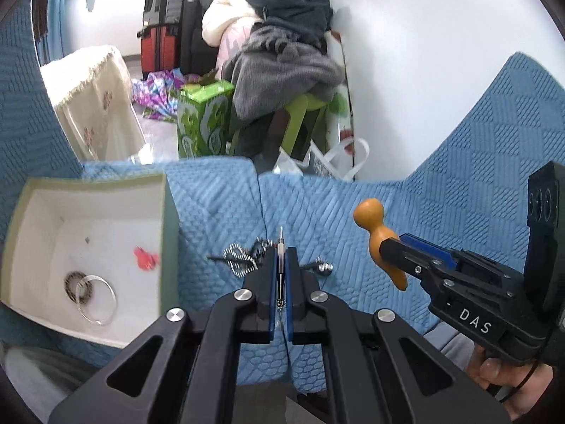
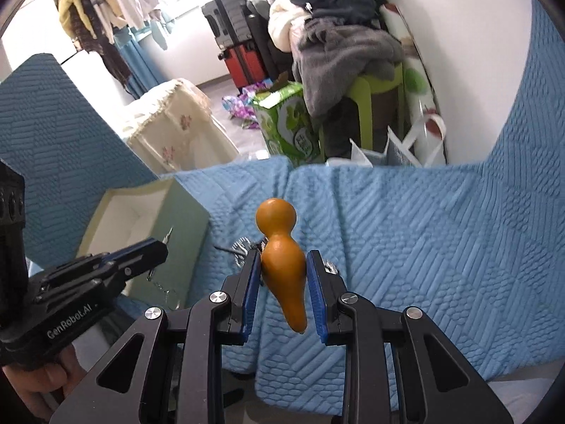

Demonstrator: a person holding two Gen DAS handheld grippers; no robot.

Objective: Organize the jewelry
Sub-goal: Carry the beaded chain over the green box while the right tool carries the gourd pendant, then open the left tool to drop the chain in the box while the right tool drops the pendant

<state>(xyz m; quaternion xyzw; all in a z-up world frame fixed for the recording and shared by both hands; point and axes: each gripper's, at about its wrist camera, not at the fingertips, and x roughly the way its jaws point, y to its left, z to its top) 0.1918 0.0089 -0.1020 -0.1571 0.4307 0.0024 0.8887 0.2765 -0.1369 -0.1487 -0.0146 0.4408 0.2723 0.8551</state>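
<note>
Over a blue quilted sofa cover (image 1: 219, 208), I hold both grippers above a scatter of jewelry. My left gripper (image 1: 281, 247) has its blue pads pressed together on a thin silver pendant (image 1: 280, 265), whose tip pokes up past the fingertips; a fine chain (image 2: 160, 284) dangles beneath it in the right wrist view. My right gripper (image 2: 280, 265) pinches an orange gourd-shaped ornament (image 2: 282, 258) at its widest part, round head upward and pointed tail hanging below the pads.

On the cover just beyond the left fingertips lies a black-and-white braided cord piece (image 1: 240, 259), with a small silver beaded item (image 1: 323, 268) near it to the right; both are too small and soft in the frame for me to identify with certainty.

To the left sits an open pale green box (image 1: 169, 219) with a white interior. Inside it rest a silver bangle (image 1: 97, 298) overlapping a dark beaded bracelet (image 1: 72, 284), a red item (image 1: 144, 258) and a tiny dark speck.

A person's hand (image 1: 508, 378) grips the right gripper's handle at the lower right of the left wrist view.
</note>
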